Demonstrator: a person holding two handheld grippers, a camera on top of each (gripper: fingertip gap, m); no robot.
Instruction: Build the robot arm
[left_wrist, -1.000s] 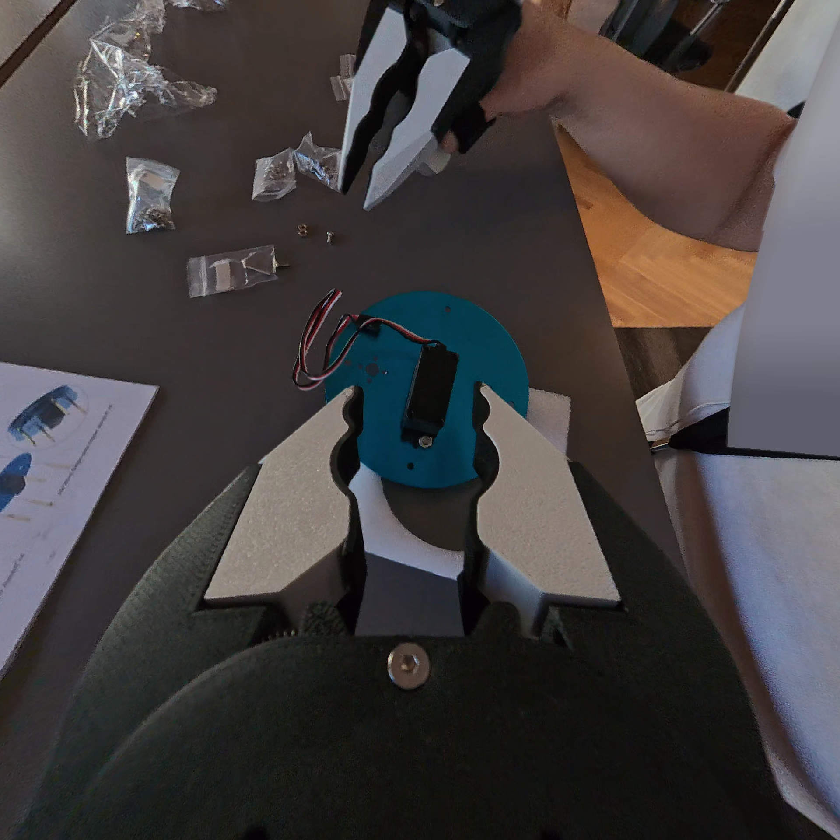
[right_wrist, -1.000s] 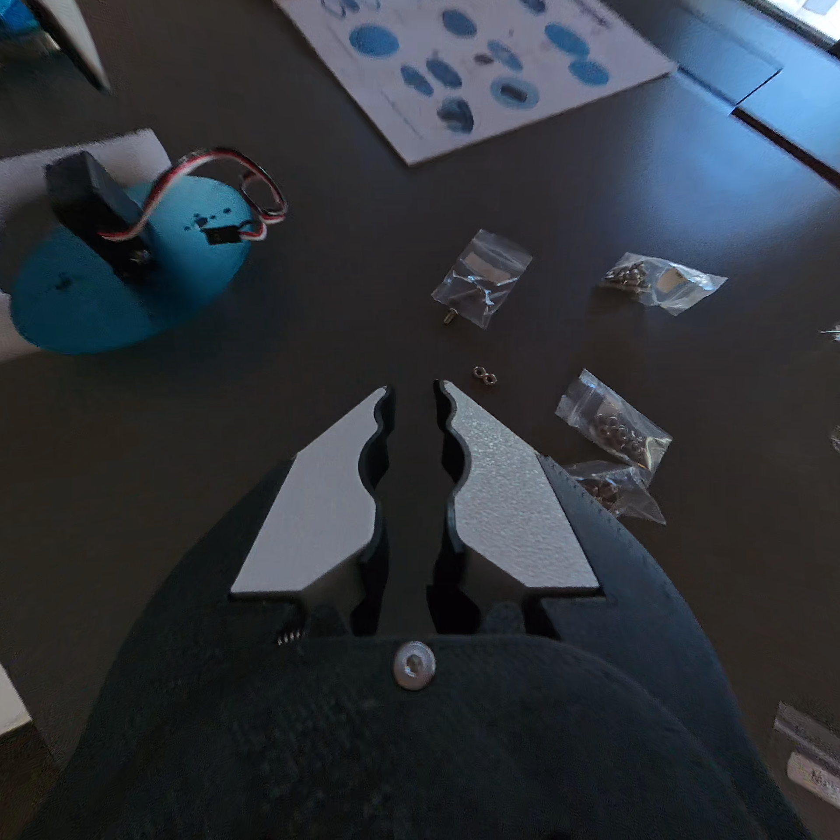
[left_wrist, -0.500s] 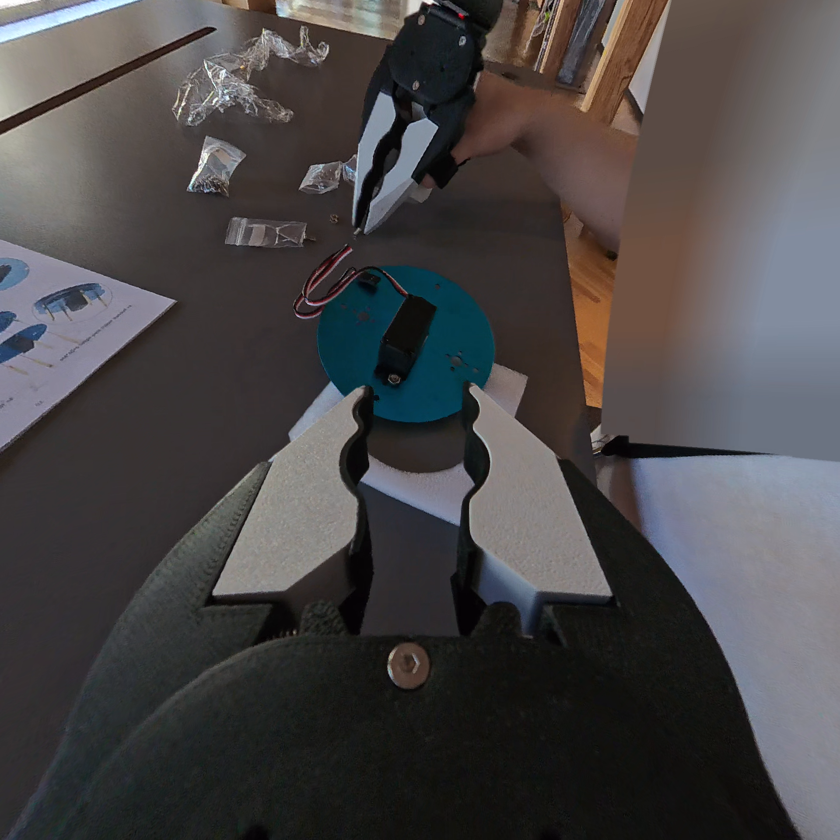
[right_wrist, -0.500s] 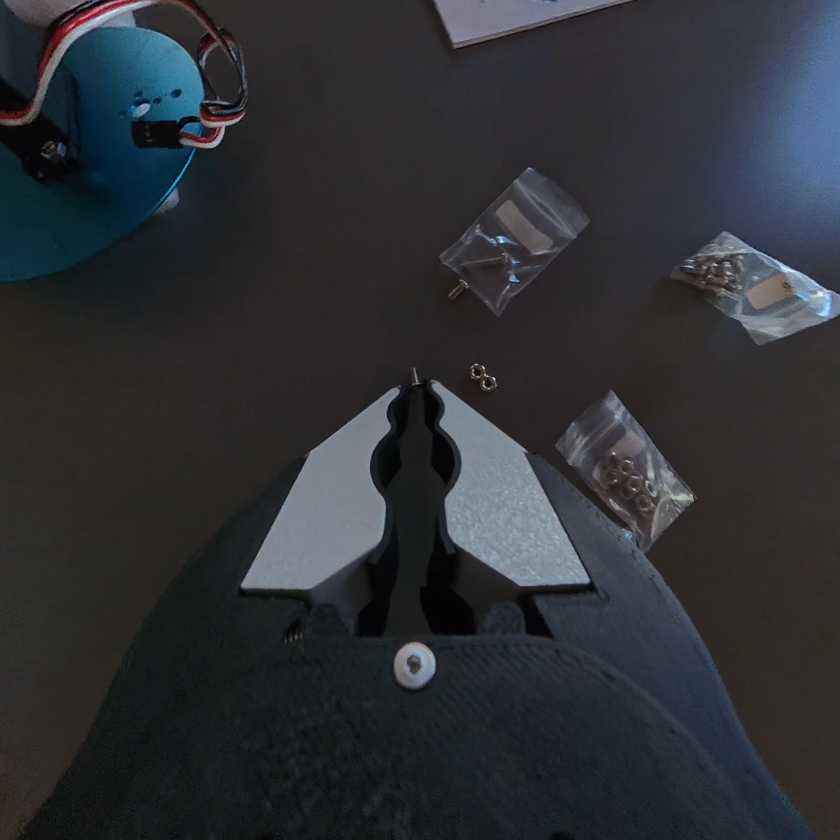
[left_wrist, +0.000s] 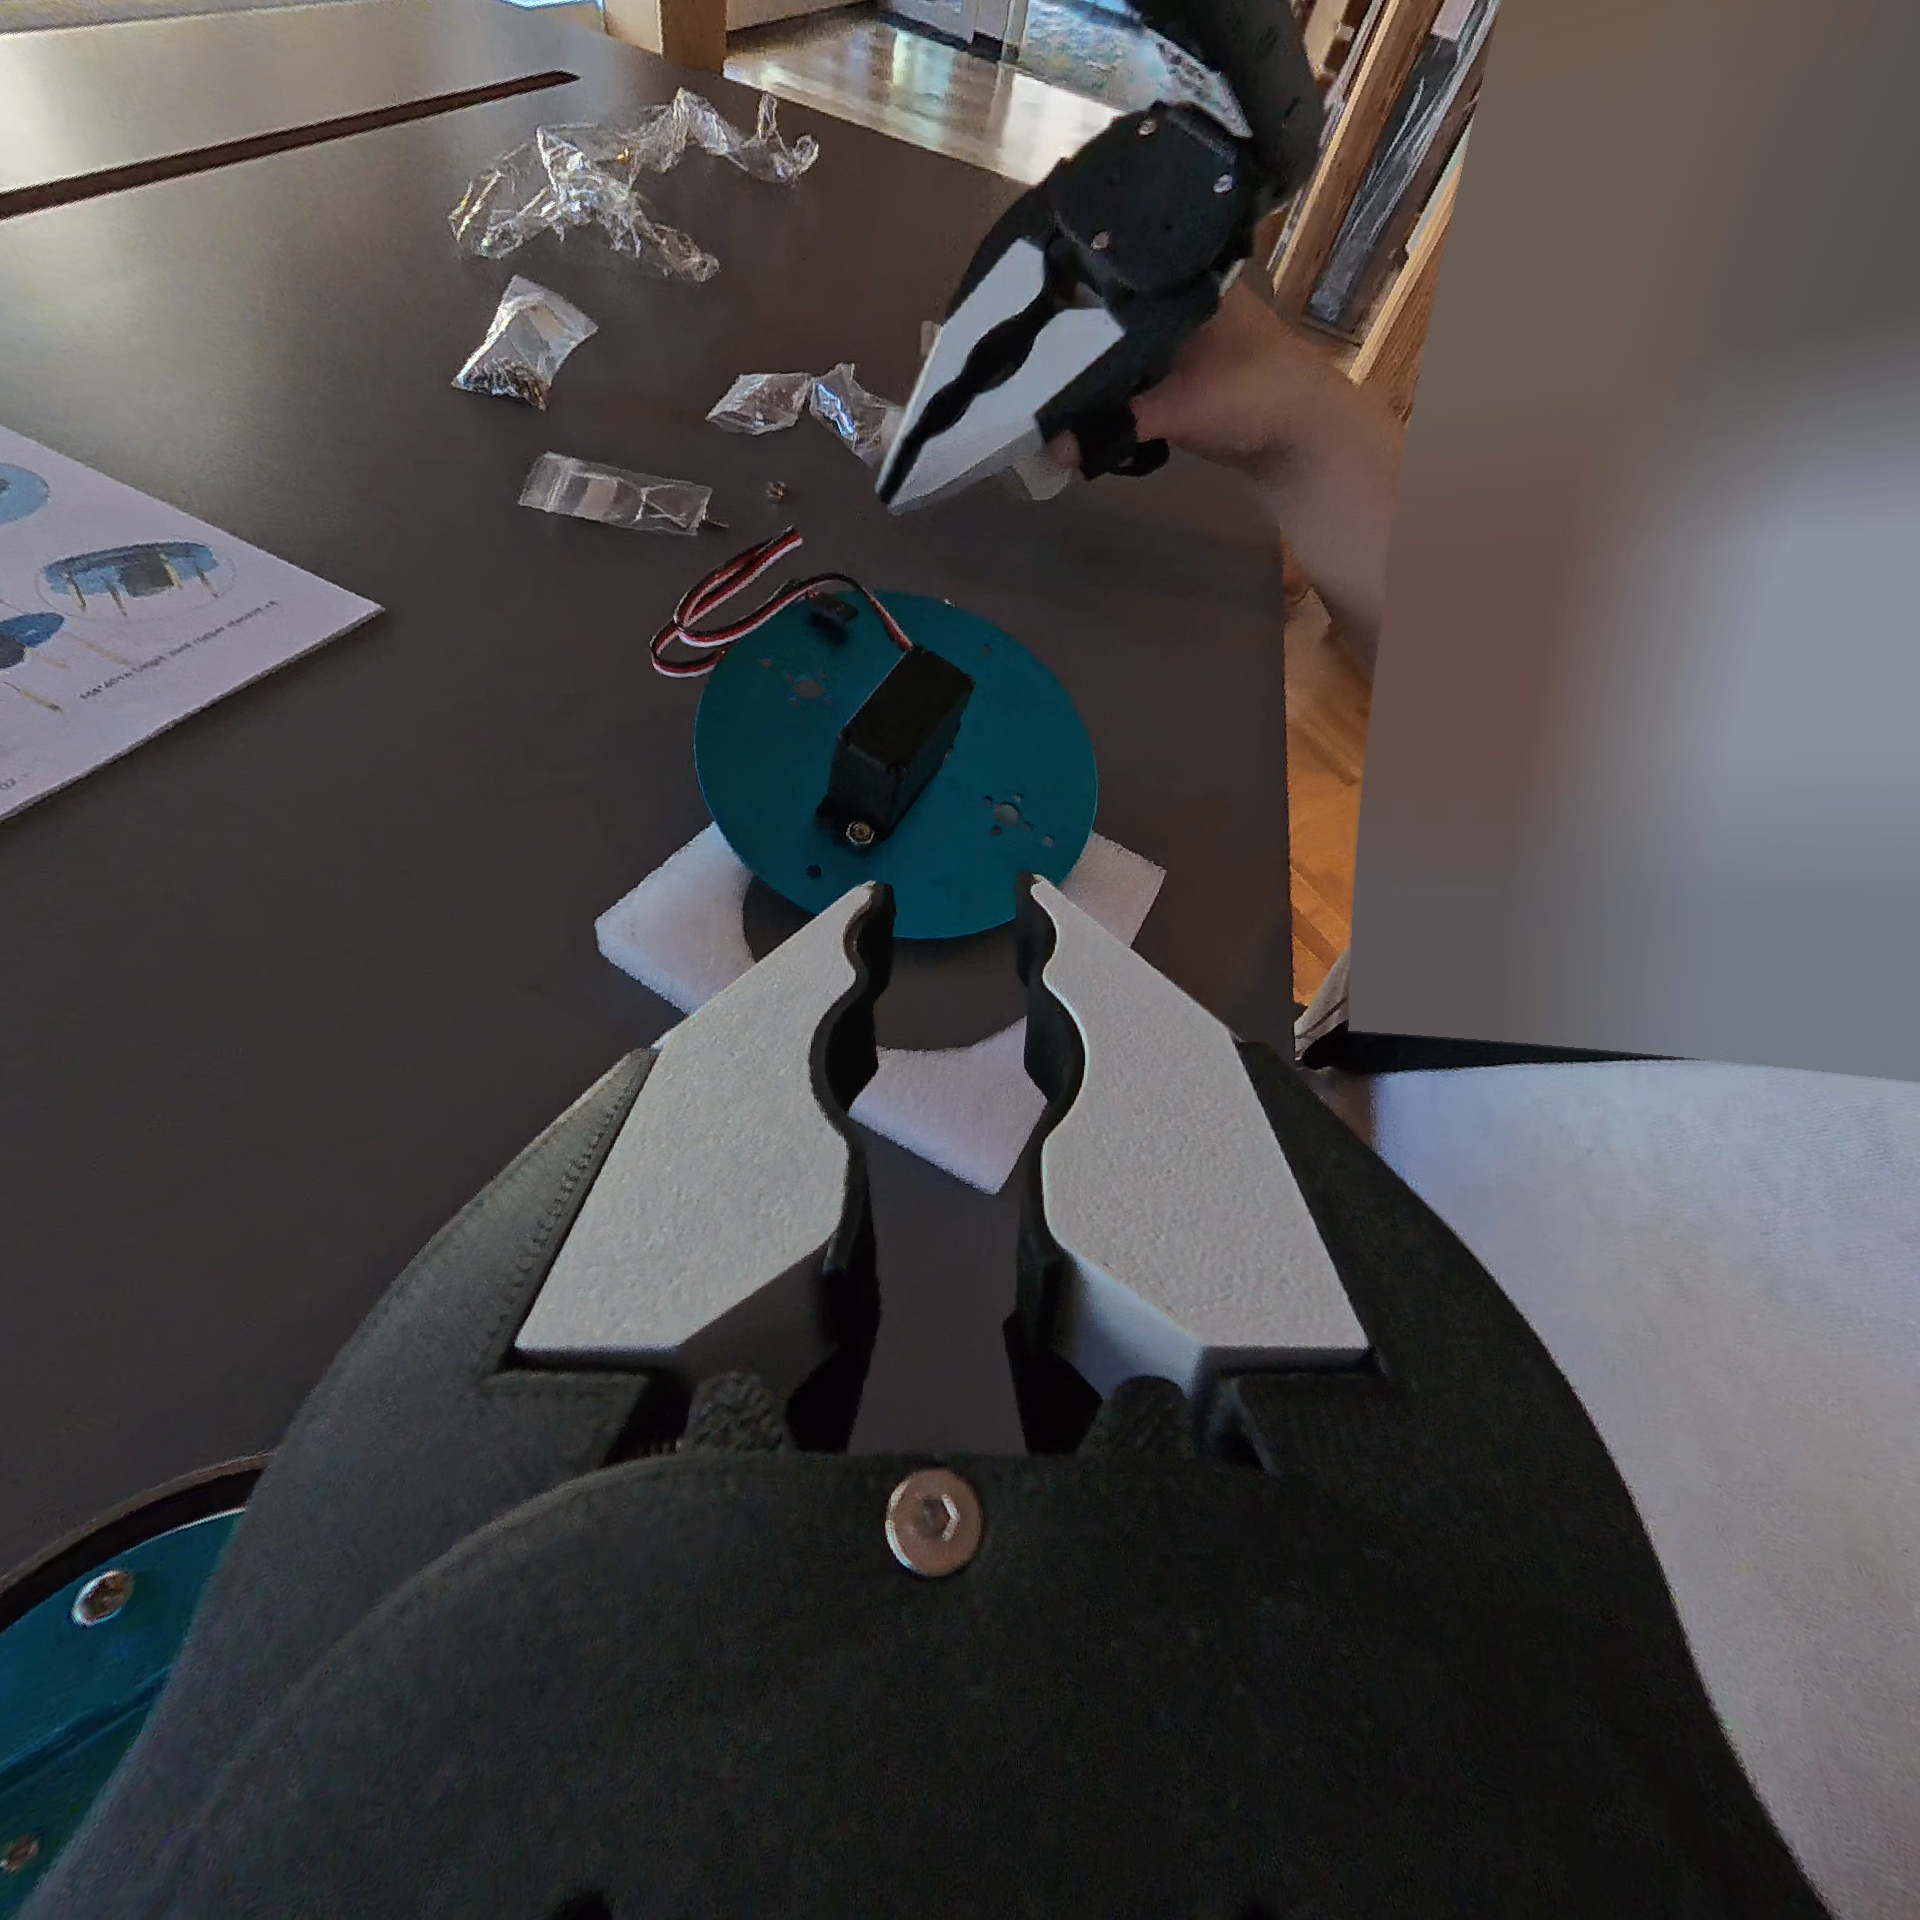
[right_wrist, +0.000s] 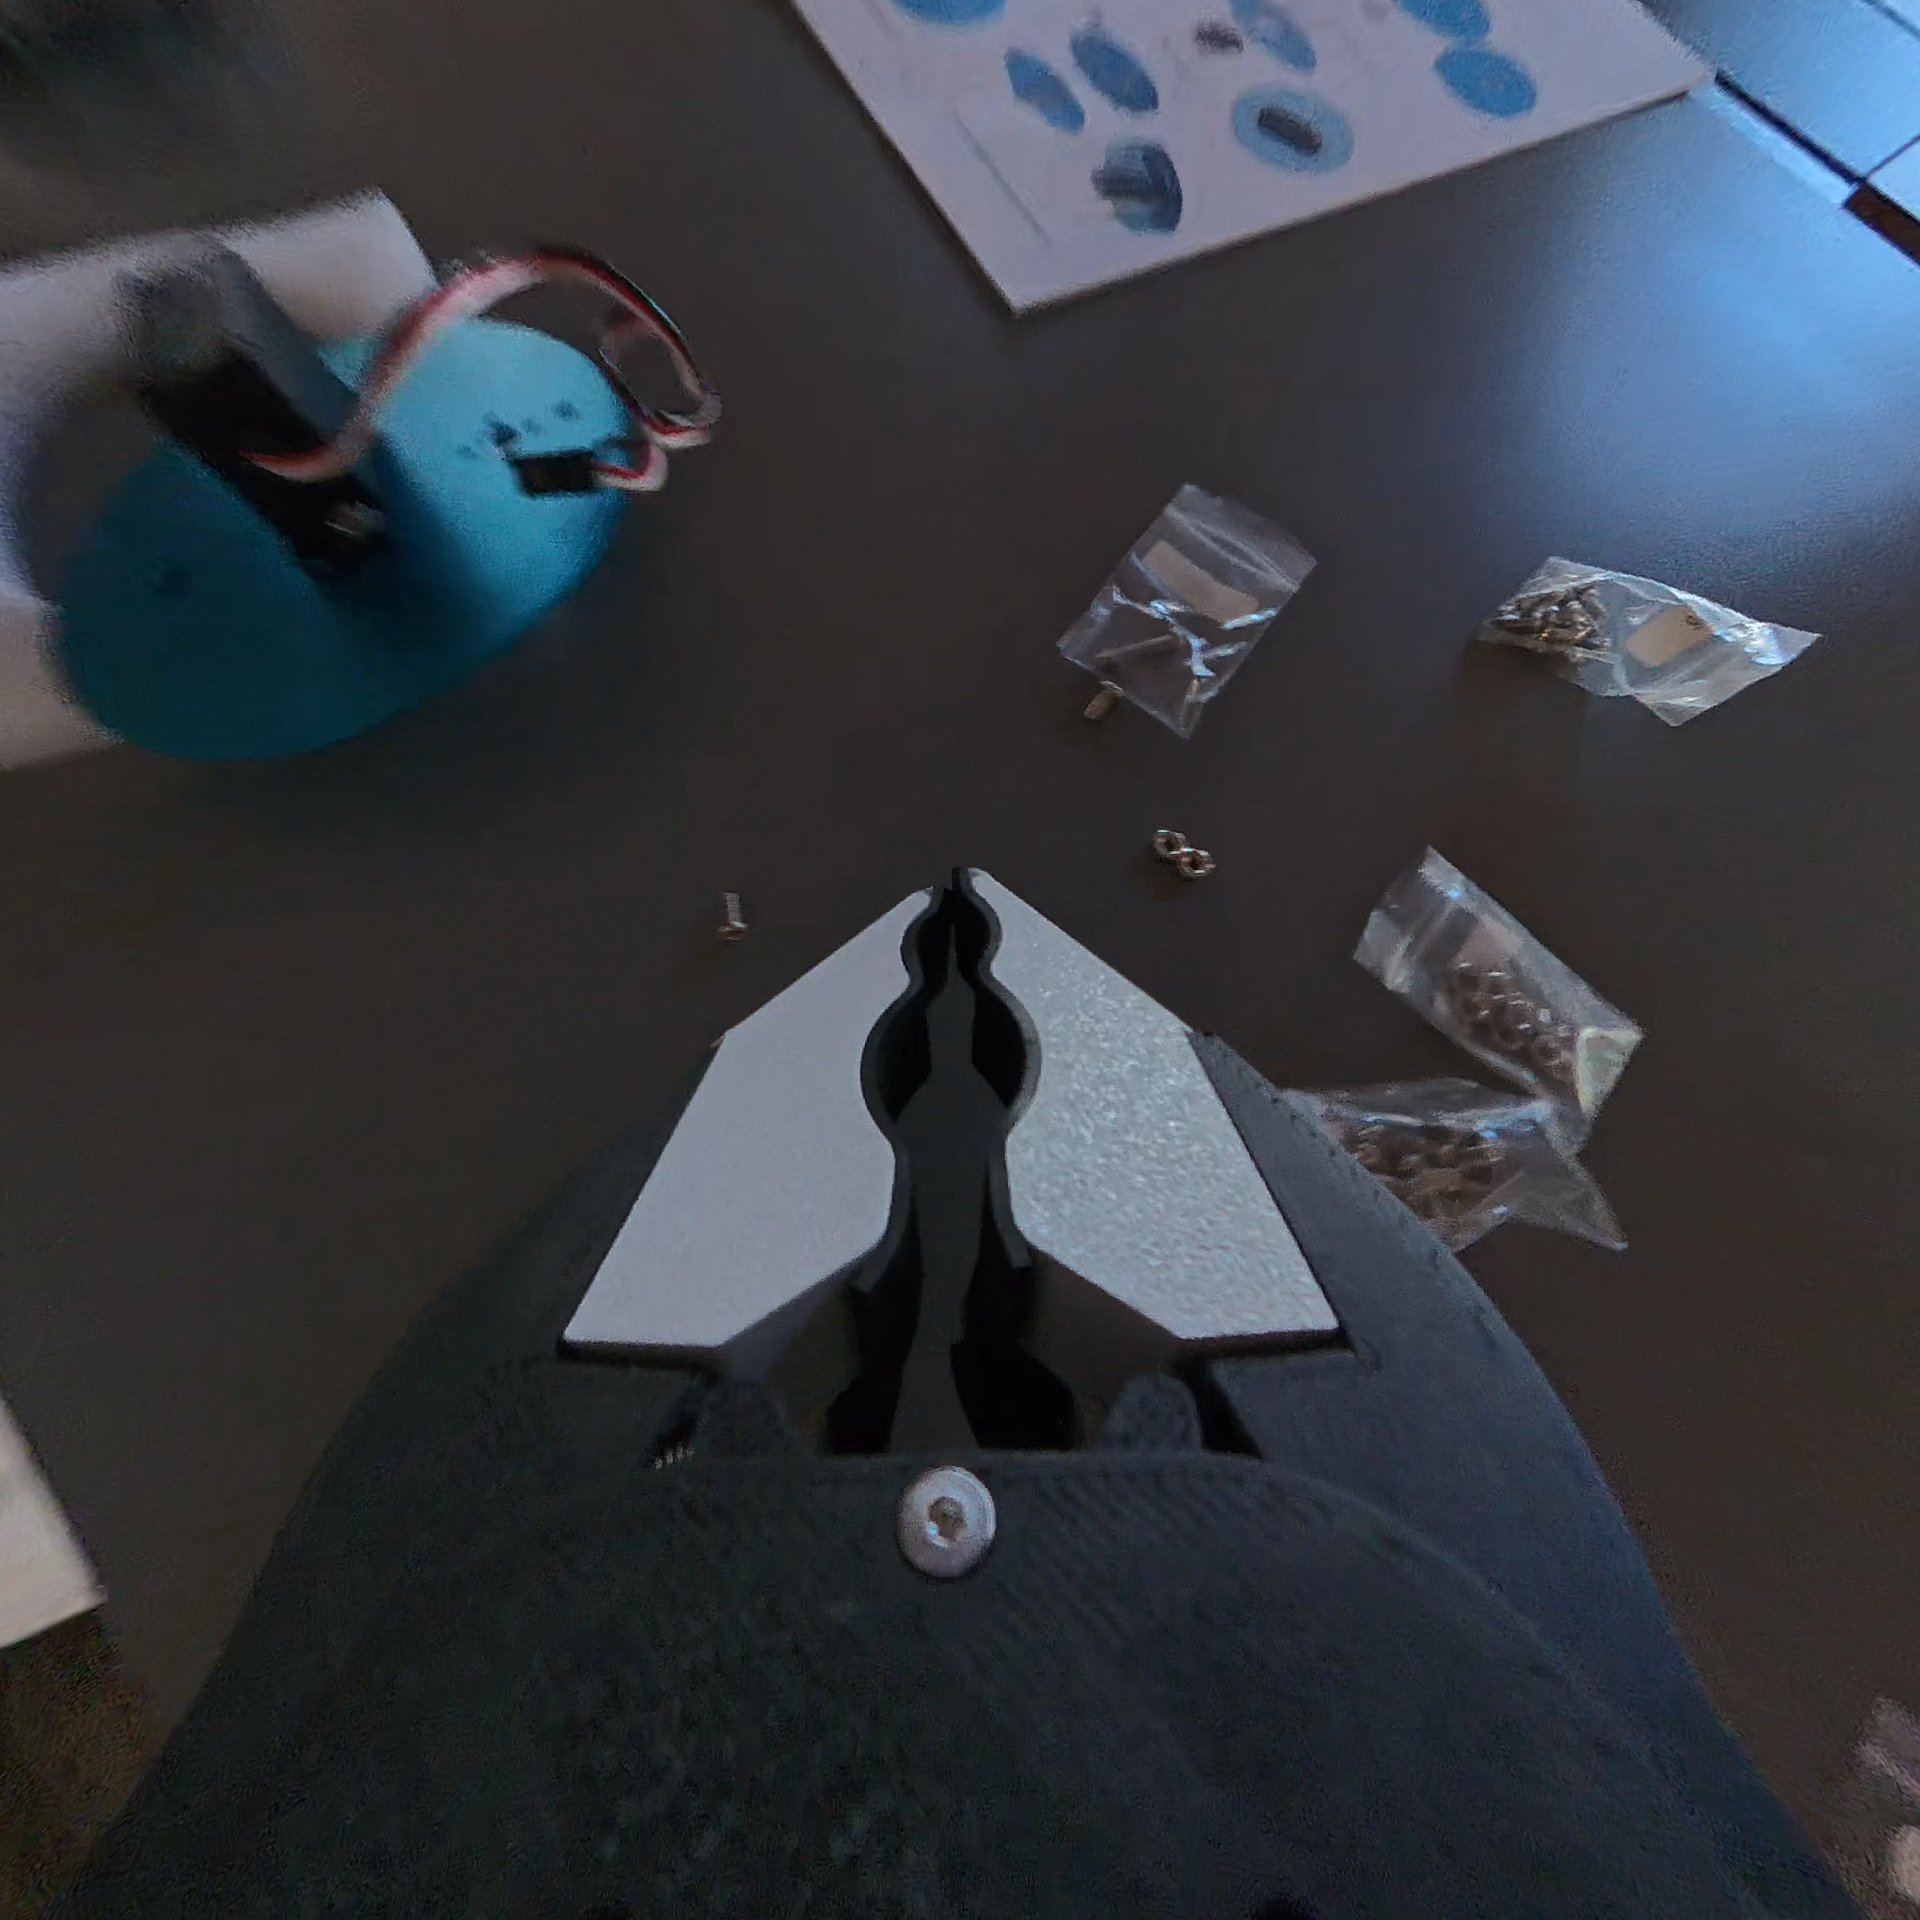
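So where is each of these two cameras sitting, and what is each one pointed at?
Left wrist view: rides on the left hand-held gripper, looking along its open fingers across the dark table at the blue disc; the right hand-held gripper and a hand show beyond.
Right wrist view: rides on the right hand-held gripper, shut, looking down at a loose screw and small plastic bags.
Shared: disc, bags, printed sheet.

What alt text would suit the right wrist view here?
The right gripper, jaws shut and seemingly empty, hovers over a dark table. A loose screw lies just left of its tips and two nuts to the right, with small hardware bags beyond and a blurred blue disc upper left.
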